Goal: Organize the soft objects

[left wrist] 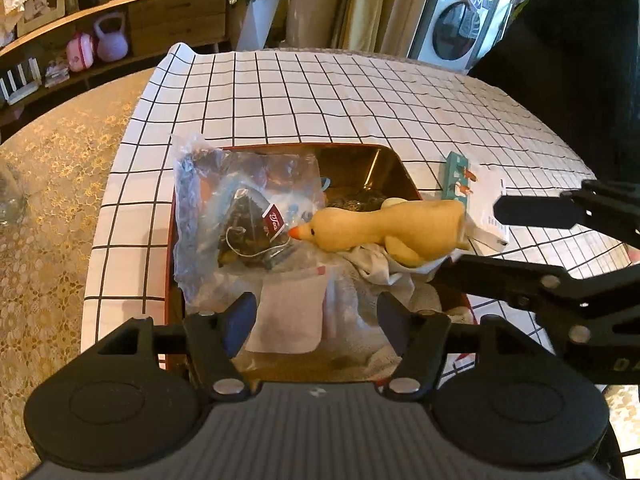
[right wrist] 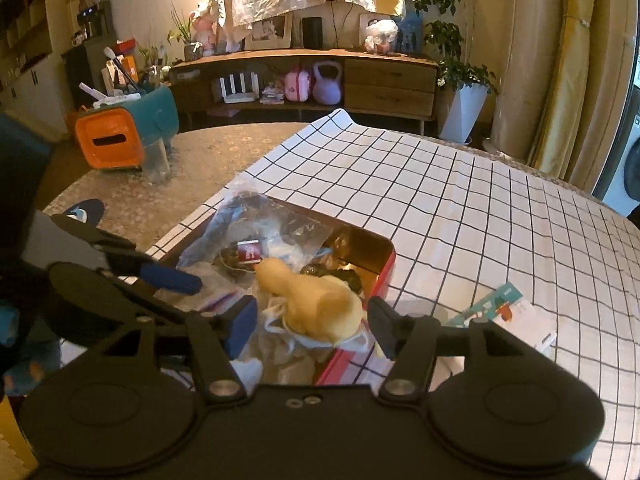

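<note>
I see the yellow plush duck (left wrist: 384,229) lying in the red tin (right wrist: 382,268) on top of a crumpled white cloth (left wrist: 376,266), its orange beak toward the clear bag of tea sachets (left wrist: 244,216). My left gripper (left wrist: 316,320) stands open over a white pouch (left wrist: 290,312) (nothing pinched). My right gripper (right wrist: 312,322) is open too, its fingers either side of the duck's rear, not pressing it.

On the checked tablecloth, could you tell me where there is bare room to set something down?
The checked tablecloth is bare beyond the red box. The box is crowded: yellow duck toy, tea bag pouch, cloth. A small carton lies right of it.
</note>
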A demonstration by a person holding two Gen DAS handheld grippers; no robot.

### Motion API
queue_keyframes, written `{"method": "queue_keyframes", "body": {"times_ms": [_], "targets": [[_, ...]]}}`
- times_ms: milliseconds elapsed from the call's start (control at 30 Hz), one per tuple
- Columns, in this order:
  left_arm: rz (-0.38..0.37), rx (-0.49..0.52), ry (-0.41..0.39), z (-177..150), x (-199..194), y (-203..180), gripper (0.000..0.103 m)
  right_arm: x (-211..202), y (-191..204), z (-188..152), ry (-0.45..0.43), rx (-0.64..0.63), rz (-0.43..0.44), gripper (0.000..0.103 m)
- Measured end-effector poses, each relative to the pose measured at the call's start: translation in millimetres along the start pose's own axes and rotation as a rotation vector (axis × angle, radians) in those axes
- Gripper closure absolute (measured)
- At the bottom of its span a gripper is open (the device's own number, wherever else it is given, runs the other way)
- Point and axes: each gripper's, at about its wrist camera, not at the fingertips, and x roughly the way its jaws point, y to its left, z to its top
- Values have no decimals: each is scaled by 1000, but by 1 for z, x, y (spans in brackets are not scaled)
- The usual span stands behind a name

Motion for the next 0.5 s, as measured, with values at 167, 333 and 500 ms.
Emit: {"method": "queue_keyframes", "body": {"times_ms": [167,333,500], "targets": [[12,12,-39,-4,-14,-7,37,-20,-4,-7,-21,32,23,39],[37,46,-90,-7,-33,-17,37,-43,-7,-13,-63,58,47,32],[46,62,-146,-10,-53,-27,32,-68,-9,-21,-110,68,44,29]]}}
